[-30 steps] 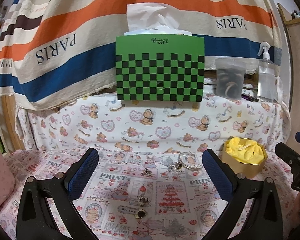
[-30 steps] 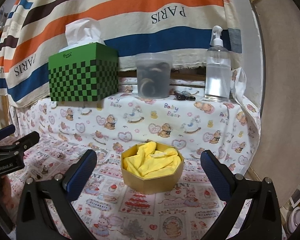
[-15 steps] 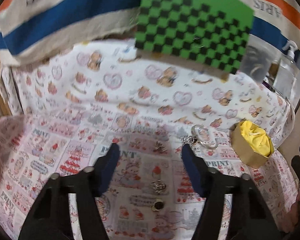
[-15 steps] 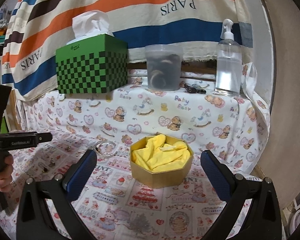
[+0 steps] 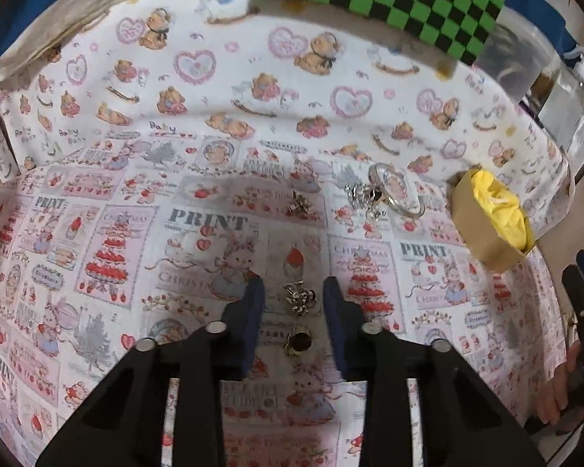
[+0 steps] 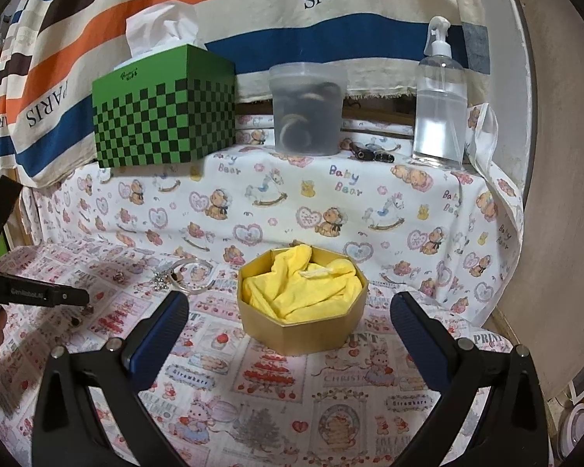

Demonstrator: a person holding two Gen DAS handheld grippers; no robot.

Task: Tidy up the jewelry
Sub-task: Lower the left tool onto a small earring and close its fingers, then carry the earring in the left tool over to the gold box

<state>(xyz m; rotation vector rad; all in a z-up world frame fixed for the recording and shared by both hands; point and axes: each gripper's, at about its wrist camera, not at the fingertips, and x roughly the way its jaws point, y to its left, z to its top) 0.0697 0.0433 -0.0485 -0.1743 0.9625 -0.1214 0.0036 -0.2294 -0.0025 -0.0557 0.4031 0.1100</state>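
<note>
Tilted down from the tissue box, the left gripper [image 5: 294, 292] is closing around a small silver earring [image 5: 299, 298] on the printed cloth [image 5: 97, 233], pads not yet touching; centre it first, while the right gripper [image 6: 288, 313] stays spread before the gold box [image 6: 303, 330].

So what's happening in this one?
A person is sorting jewelry on a printed cloth with a claw in each hand. The left claw is closing around a small silver piece, not yet pinching it; a dark-stoned ring lies just behind. The right claw waits open by the gold box lined with yellow cloth.
</note>
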